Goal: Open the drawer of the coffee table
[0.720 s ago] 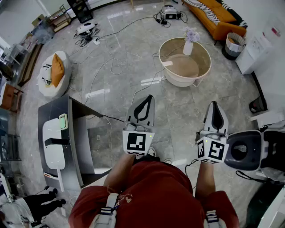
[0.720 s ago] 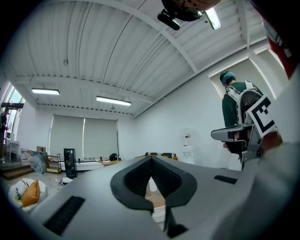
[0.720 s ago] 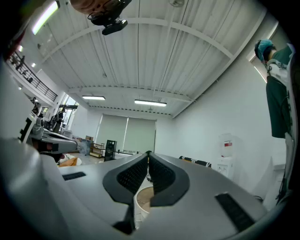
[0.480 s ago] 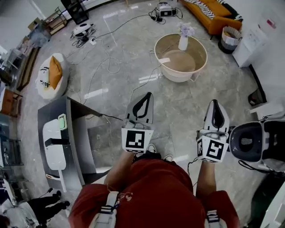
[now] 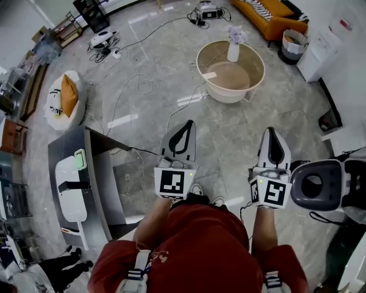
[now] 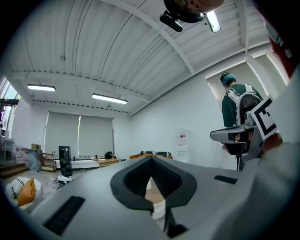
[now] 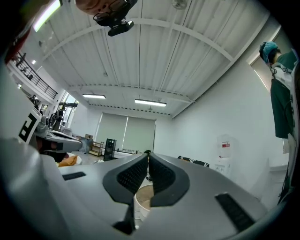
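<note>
The round coffee table (image 5: 227,97) has a white wall and a wooden top, and stands on the marble floor well ahead of me. A white vase of flowers (image 5: 234,50) stands on it. No drawer front can be made out from here. My left gripper (image 5: 186,122) and my right gripper (image 5: 271,131) are held out level in front of my body, both pointing toward the table and far short of it. Both are shut with nothing held. A slice of the table shows under the shut left gripper (image 6: 151,158) and under the shut right gripper (image 7: 148,153).
A grey desk (image 5: 100,189) carrying a white device is close at my left. A white and grey machine (image 5: 318,184) stands just right of my right gripper. Cables (image 5: 137,86) trail across the floor. Farther off are a white beanbag (image 5: 54,100), an orange sofa (image 5: 269,14) and a bin (image 5: 293,44).
The table has slid slightly up and left in the head view as the camera shifted. Both grippers keep their shut, forward pose.
</note>
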`<state>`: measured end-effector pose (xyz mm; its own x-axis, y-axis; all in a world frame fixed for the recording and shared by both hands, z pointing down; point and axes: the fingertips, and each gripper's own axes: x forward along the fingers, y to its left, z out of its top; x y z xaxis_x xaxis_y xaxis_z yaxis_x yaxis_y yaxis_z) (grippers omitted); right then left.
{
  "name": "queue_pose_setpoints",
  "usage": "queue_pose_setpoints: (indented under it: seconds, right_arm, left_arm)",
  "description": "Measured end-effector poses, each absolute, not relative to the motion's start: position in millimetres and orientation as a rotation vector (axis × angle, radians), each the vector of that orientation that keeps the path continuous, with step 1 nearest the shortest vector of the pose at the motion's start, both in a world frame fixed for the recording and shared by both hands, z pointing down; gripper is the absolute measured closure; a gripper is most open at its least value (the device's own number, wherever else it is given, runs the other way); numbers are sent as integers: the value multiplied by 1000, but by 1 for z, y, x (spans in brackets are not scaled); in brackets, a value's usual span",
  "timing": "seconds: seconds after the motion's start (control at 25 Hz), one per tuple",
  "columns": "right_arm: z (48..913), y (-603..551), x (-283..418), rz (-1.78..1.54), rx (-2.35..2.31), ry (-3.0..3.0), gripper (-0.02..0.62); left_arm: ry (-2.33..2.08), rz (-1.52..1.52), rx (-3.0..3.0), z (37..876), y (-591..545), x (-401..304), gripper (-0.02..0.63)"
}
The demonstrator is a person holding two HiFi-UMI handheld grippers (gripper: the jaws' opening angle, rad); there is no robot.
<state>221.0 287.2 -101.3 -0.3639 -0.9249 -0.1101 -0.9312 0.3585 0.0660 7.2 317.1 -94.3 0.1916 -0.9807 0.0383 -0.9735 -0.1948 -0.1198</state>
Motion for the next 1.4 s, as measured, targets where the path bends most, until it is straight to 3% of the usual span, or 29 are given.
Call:
queue_pose_setpoints:
  seconds: [0.76, 1.4]
  right_arm:
    - [-81, 243, 140, 178, -1812, 2565, 571]
    - [-51, 48, 137, 26, -1898, 2542, 571]
  left_arm:
    - [1924, -121, -2450, -69, 266, -62, 592]
    - [1863, -163, -2502, -60, 66, -67, 592]
